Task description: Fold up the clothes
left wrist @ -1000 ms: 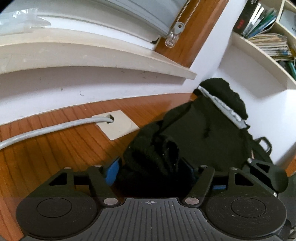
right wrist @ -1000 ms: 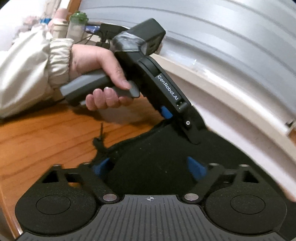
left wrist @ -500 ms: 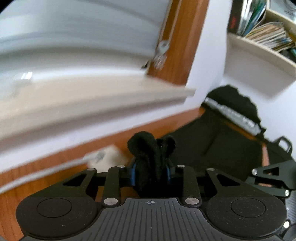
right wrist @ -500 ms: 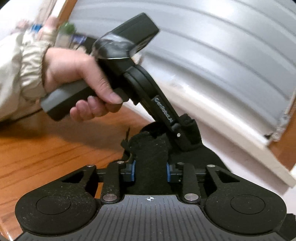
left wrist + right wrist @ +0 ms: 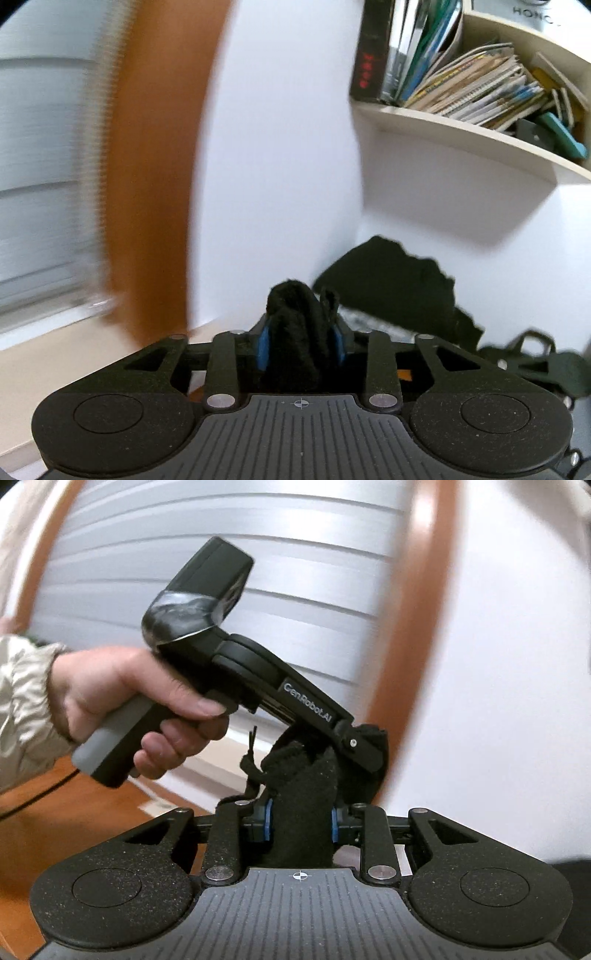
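Now both grippers clamp the same black garment (image 5: 295, 332), lifted off the wooden table (image 5: 55, 823). On the left gripper (image 5: 300, 341) the jaws have eased a little wider in the last half second, yet its blue pads (image 5: 263, 343) press a thick bunch of the cloth. The right gripper (image 5: 301, 821) is closed on another fold. A hand (image 5: 122, 698) grips the left tool's handle. Behind, more dark clothing (image 5: 391, 288) lies against the wall under a bookshelf (image 5: 461, 129).
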`<state>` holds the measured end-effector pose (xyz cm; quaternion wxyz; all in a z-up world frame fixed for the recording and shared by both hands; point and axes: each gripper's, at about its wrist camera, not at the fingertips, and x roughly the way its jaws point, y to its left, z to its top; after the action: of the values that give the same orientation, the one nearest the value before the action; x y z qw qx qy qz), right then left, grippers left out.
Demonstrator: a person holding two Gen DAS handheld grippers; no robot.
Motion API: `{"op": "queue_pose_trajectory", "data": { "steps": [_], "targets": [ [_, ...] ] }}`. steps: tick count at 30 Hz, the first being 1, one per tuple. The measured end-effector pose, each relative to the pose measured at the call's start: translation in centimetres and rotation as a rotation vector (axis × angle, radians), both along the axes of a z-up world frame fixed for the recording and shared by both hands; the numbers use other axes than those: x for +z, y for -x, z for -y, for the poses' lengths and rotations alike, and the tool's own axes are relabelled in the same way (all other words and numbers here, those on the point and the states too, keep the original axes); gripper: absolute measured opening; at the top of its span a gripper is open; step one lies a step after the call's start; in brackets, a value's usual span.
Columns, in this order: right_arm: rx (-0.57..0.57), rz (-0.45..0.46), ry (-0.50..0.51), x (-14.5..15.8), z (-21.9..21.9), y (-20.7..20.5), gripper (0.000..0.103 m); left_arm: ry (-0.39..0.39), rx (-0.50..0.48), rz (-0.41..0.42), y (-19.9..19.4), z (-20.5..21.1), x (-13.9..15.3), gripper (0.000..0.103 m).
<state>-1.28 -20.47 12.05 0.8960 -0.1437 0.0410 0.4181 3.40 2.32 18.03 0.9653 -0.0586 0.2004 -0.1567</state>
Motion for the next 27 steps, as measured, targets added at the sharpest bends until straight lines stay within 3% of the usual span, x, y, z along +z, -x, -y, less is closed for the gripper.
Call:
{"op": "queue_pose_trajectory", "data": {
  "steps": [2,3,4,5,9,12,16,21,23,27],
  "targets": [
    [-0.051,-0.054,-0.024,-0.8,3.9,-2.8,0.030,0.012,-0.015,-0.016,-2.6,1.7,-0.7,0.045],
    [-0.081,-0.101,-0.032,-1.6,5.8,-4.3,0.037,0.014,-0.020,-0.024,-3.5,2.1,-1.3,0.045],
    [-0.113,-0.158,-0.038,-2.6,7.5,-5.8,0.045,0.016,-0.026,-0.032,-4.3,2.6,-1.8,0.045],
    [-0.151,-0.211,-0.043,-3.8,9.1,-7.2,0.064,0.018,-0.031,-0.040,-5.2,3.0,-2.3,0.046],
    [-0.287,-0.353,-0.080,-7.8,13.6,-9.6,0.072,-0.011,-0.012,-0.091,-7.0,2.2,-5.3,0.049],
    [-0.315,-0.349,-0.109,-8.5,14.9,-9.8,0.072,-0.038,0.003,-0.125,-7.2,0.6,-7.5,0.056],
    [-0.258,-0.339,-0.101,-8.5,13.6,-8.6,0.072,-0.068,0.005,-0.156,-6.5,-1.4,-9.8,0.061],
    [-0.237,-0.301,-0.031,-9.4,10.8,-7.1,0.078,-0.054,-0.008,-0.154,-4.8,-3.4,-11.5,0.064],
    [-0.257,-0.267,-0.002,-10.1,9.7,-6.4,0.078,-0.053,-0.034,-0.148,-4.6,-3.5,-12.0,0.071],
    [-0.294,-0.214,0.024,-10.1,9.1,-4.1,0.078,-0.095,-0.076,-0.158,-4.5,-3.0,-13.3,0.072]
  ]
}}
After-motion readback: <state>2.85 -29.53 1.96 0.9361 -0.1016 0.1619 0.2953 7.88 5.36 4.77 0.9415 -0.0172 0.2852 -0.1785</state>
